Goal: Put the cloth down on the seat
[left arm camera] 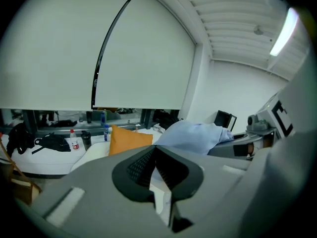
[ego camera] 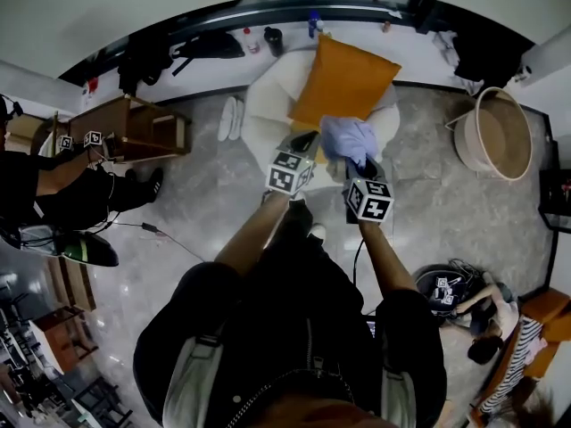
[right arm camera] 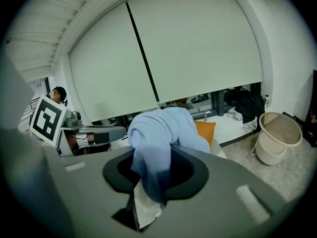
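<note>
A pale blue cloth (ego camera: pixel 348 139) hangs bunched from my right gripper (ego camera: pixel 361 163), whose jaws are shut on it. In the right gripper view the cloth (right arm camera: pixel 163 133) spills up and over the jaws of the right gripper (right arm camera: pixel 156 170). It hovers above a white armchair seat (ego camera: pixel 259 105) with an orange cushion (ego camera: pixel 343 78) leaning on its back. My left gripper (ego camera: pixel 299 145) is just left of the cloth, apart from it, with its pads together and nothing between them. The left gripper view shows the cloth (left arm camera: pixel 193 135) to the right of the left gripper (left arm camera: pixel 157 170), and the cushion (left arm camera: pixel 126 139) beyond.
A round beige basket (ego camera: pixel 500 132) stands on the floor right of the chair. White slippers (ego camera: pixel 229 119) lie left of it. A wooden table (ego camera: pixel 134 127) and a person are at the left; another person sits at the bottom right. Bottles (ego camera: pixel 252 40) stand on the sill.
</note>
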A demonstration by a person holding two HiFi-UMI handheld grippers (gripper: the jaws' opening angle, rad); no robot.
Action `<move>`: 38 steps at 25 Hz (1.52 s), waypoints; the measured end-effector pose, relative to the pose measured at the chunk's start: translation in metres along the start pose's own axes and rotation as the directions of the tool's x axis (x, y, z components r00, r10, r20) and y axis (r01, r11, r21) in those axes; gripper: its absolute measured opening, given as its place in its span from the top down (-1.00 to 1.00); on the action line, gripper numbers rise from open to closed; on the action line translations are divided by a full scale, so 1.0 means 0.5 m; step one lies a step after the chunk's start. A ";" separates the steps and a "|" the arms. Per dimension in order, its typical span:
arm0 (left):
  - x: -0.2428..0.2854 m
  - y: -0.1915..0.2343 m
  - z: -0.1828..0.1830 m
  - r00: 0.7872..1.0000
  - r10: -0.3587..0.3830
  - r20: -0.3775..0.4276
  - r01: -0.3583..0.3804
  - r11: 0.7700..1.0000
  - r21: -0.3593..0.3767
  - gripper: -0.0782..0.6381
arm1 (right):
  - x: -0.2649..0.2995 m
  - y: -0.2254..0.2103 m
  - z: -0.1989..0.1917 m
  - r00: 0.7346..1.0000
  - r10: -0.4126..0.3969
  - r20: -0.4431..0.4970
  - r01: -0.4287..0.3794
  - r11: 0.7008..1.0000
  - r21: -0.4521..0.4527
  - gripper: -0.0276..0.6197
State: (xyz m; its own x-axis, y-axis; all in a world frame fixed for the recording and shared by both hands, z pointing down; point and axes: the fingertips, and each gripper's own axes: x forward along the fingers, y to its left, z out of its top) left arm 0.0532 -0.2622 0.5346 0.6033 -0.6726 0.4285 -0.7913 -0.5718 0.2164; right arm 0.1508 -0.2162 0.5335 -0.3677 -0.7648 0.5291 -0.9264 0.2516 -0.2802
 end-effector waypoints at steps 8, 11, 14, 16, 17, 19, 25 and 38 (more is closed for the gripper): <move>0.075 0.109 0.027 0.999 -0.032 -0.030 0.032 0.999 -0.006 0.77 | 0.118 0.013 0.035 0.999 -0.025 -0.039 0.026 1.000 0.008 0.59; 0.102 0.141 0.034 0.998 -0.052 -0.034 0.051 0.999 -0.010 0.77 | 0.156 0.011 0.047 0.999 -0.033 -0.043 0.033 0.999 0.005 0.59; 0.136 0.159 0.026 0.996 -0.068 -0.050 0.067 0.998 -0.012 0.77 | 0.183 -0.011 0.056 0.998 -0.053 -0.042 0.053 0.999 0.009 0.59; 0.156 0.171 0.013 0.995 -0.072 -0.069 0.072 0.997 -0.011 0.77 | 0.200 -0.026 0.053 0.997 -0.062 -0.045 0.062 0.998 0.015 0.59; 0.165 0.176 0.006 0.994 -0.073 -0.076 0.072 0.997 -0.012 0.77 | 0.209 -0.034 0.050 0.997 -0.061 -0.051 0.062 0.998 0.015 0.59; 0.184 0.187 -0.007 0.994 -0.066 -0.086 0.064 0.998 -0.017 0.77 | 0.229 -0.052 0.044 0.996 -0.054 -0.066 0.055 0.998 0.008 0.59; 0.246 0.204 -0.056 0.993 -0.047 -0.109 0.045 0.999 -0.025 0.77 | 0.287 -0.117 0.016 0.996 -0.025 -0.089 0.025 1.000 -0.003 0.59; 0.399 0.269 -0.211 0.990 -0.058 -0.126 0.058 0.998 -0.006 0.77 | 0.472 -0.223 -0.116 0.991 -0.011 -0.130 0.009 1.000 -0.012 0.59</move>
State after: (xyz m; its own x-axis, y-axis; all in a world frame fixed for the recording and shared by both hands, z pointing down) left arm 0.0565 -0.4236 0.7418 0.6310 -0.5739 0.5220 -0.7557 -0.6069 0.2462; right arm 0.1625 -0.3901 0.7361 -0.3652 -0.6838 0.6317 -0.9306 0.2520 -0.2654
